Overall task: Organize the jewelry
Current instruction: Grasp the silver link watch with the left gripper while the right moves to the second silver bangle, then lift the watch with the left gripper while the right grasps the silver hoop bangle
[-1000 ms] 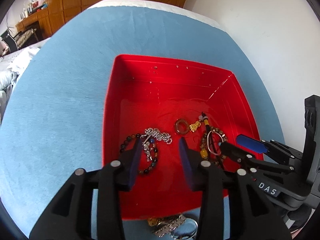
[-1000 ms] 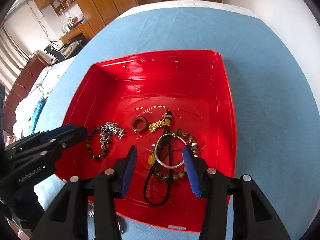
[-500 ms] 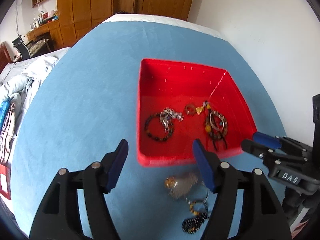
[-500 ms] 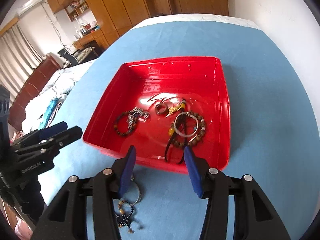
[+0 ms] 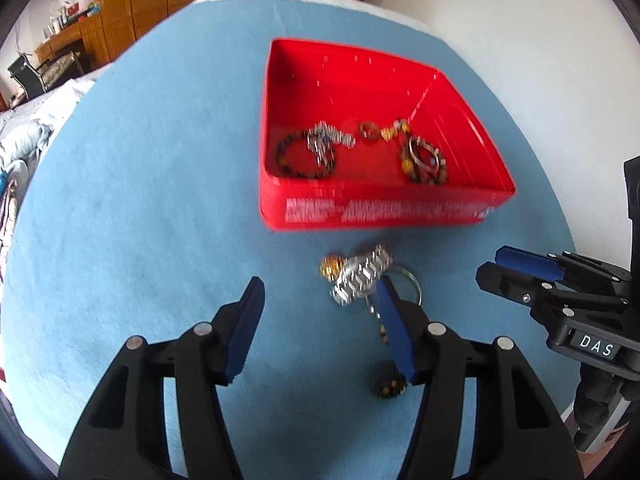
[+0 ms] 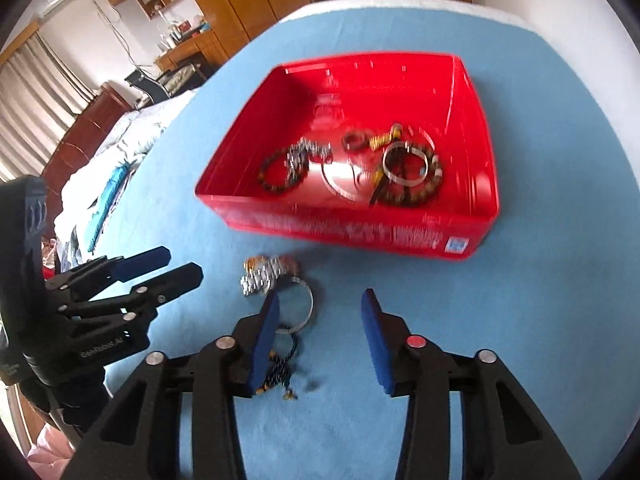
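Observation:
A red tray (image 5: 384, 216) (image 6: 352, 232) sits on the blue cloth and holds several bracelets, a silver chain (image 5: 326, 142) and a ring. In front of it on the cloth lie a silver watch band (image 5: 360, 276) (image 6: 262, 274), a gold charm (image 5: 331, 267), a silver bangle (image 6: 304, 304) and a dark beaded string (image 5: 388, 386) (image 6: 280, 368). My left gripper (image 5: 320, 320) is open and empty, just left of this loose pile. My right gripper (image 6: 320, 336) is open and empty, its left finger over the bangle.
The blue cloth (image 5: 140, 200) covers a round-looking table. A white wall (image 5: 520, 40) is at the right. Wooden cabinets (image 6: 248, 0) and a bed with bedding (image 6: 120, 152) lie beyond the table's far and left edges.
Both grippers have pulled back from over the tray toward the near side, bringing the loose jewelry on the cloth into view. Both stay open.

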Tool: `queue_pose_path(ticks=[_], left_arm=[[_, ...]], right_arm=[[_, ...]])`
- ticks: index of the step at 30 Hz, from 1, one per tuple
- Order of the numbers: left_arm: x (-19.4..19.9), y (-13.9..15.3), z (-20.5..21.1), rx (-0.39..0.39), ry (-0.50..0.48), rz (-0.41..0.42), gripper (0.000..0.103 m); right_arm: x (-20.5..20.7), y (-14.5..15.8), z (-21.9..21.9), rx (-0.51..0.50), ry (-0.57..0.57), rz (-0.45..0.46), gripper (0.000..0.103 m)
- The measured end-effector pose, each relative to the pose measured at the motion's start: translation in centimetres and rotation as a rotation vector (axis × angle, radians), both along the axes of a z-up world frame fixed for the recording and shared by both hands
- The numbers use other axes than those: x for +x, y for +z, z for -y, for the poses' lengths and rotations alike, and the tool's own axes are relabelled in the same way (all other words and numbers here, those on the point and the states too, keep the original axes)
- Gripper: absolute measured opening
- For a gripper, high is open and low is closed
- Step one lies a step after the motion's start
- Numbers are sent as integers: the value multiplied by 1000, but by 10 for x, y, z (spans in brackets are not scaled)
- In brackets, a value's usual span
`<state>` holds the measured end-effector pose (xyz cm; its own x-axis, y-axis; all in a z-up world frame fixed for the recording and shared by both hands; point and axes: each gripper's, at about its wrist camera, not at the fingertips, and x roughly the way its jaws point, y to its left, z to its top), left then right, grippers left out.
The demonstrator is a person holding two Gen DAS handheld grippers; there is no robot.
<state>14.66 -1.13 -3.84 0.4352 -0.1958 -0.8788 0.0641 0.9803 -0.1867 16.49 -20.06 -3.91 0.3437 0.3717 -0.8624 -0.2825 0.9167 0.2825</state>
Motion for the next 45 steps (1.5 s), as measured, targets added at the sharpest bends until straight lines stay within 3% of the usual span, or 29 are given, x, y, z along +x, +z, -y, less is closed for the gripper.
queue_pose_path(ticks=[5, 15, 28, 32, 45], left_arm=[[3, -19, 5, 3, -10, -46, 47], [25, -37, 29, -2, -60, -90, 40], [51, -50, 45, -2, -98, -117, 40], [58, -54, 49, 20, -95, -107, 32], [31, -39, 27, -25, -50, -76, 30]], right_arm=[[-3, -15, 1, 1, 3, -55, 27], [0, -20, 4, -6, 0, -72, 27], [11, -32, 7, -2, -4, -100, 27], [15, -34, 6, 0, -3, -106, 27], [15, -35, -6, 11, 22, -108, 27]])
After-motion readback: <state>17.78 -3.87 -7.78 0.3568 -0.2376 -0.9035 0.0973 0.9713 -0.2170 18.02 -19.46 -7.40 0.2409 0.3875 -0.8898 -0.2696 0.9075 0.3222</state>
